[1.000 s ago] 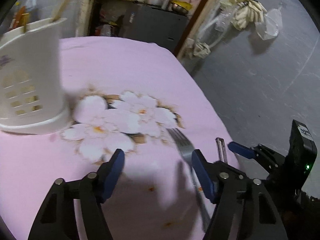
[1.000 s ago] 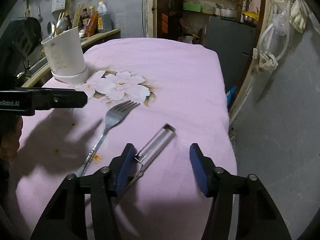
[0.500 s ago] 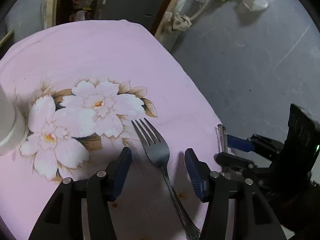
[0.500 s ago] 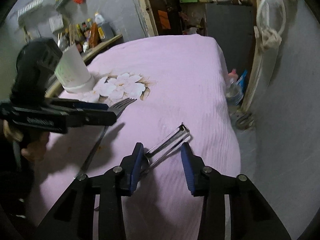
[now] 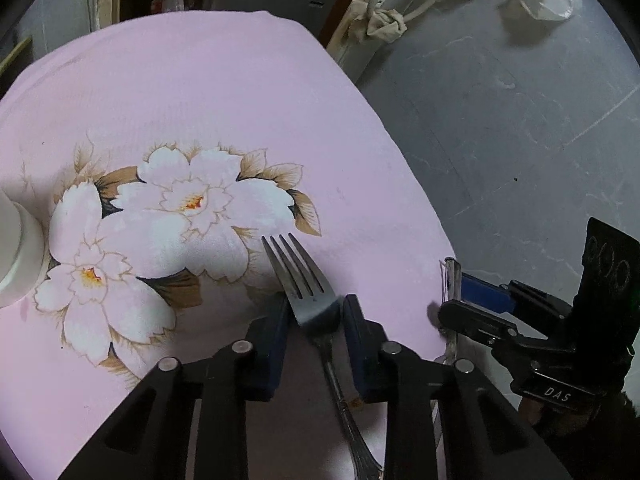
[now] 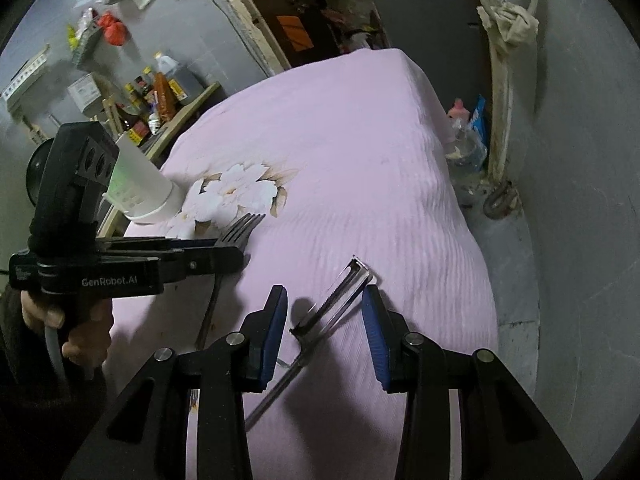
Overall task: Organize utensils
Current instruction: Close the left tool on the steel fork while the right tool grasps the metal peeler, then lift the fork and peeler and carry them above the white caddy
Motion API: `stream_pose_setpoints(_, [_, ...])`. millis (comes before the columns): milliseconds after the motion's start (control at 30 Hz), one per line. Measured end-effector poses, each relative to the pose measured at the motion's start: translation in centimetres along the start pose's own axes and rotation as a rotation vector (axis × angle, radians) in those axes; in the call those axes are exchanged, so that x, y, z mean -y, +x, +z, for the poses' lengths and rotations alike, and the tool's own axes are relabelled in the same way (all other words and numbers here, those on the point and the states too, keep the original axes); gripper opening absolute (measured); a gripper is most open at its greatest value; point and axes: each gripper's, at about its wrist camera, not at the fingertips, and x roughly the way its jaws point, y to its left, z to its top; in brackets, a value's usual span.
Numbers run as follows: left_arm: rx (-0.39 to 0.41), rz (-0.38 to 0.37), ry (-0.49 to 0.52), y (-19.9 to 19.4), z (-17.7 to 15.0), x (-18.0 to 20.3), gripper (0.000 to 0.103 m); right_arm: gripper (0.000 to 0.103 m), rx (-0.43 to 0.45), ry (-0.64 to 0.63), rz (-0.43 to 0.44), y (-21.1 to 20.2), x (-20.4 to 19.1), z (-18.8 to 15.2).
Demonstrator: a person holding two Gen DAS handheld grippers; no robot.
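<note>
A steel fork (image 5: 304, 284) lies on the pink flowered cloth (image 5: 224, 92), tines pointing away. My left gripper (image 5: 316, 316) straddles the base of its head; the jaws are closing and the blue pads (image 5: 276, 320) stand just off its sides. From the right wrist view the left gripper (image 6: 236, 248) sits low over the fork (image 6: 240, 228). A metal peeler (image 6: 340, 292) lies near the cloth's right edge between the open jaws of my right gripper (image 6: 324, 320), untouched. The left wrist view shows the right gripper (image 5: 460, 304) and peeler (image 5: 452, 276) too. A white utensil holder (image 6: 140, 188) stands far left.
The cloth drops off at its right edge (image 5: 420, 200) to a grey floor (image 5: 520, 120). Sauce bottles (image 6: 160, 92) crowd a shelf behind the holder. A plastic bottle and packets (image 6: 464, 136) lie on the floor. A person's hand (image 6: 80, 332) grips the left tool's handle.
My left gripper came forward and down over the fork and its jaws narrowed around the head; the holder slid almost out of its view. The right gripper rolled and narrowed around the peeler.
</note>
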Motion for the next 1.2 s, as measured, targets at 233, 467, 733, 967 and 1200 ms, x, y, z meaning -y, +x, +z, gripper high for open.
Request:
stream_pose_setpoints(233, [-0.006, -0.034, -0.044, 0.2, 0.1, -0.7, 0.021, 0.034, -0.047, 0.123, -0.05, 1.3, -0.5, 0.6])
stream_pose_setpoints(467, [0.005, -0.014, -0.036, -0.5, -0.5, -0.2, 0.021, 0.017, -0.077, 0.165, -0.161, 2.0, -1.9, 1.2])
stream_pose_setpoints(733, [0.045, -0.042, -0.013, -2.2, -2.3, -0.8, 0.02, 0.012, -0.015, 0.242, -0.069, 0.9, -2.6, 0.3])
stream_pose_setpoints(967, [0.128, -0.083, 0.003, -5.6, -5.6, -1.2, 0.02, 0.011, 0.015, 0.193, -0.038, -0.4, -4.2, -0.7])
stream_pose_setpoints(1200, [0.229, -0.088, -0.003, -9.5, -8.0, -2.0, 0.02, 0.011, 0.061, 0.116, -0.038, -2.1, -6.6, -1.3])
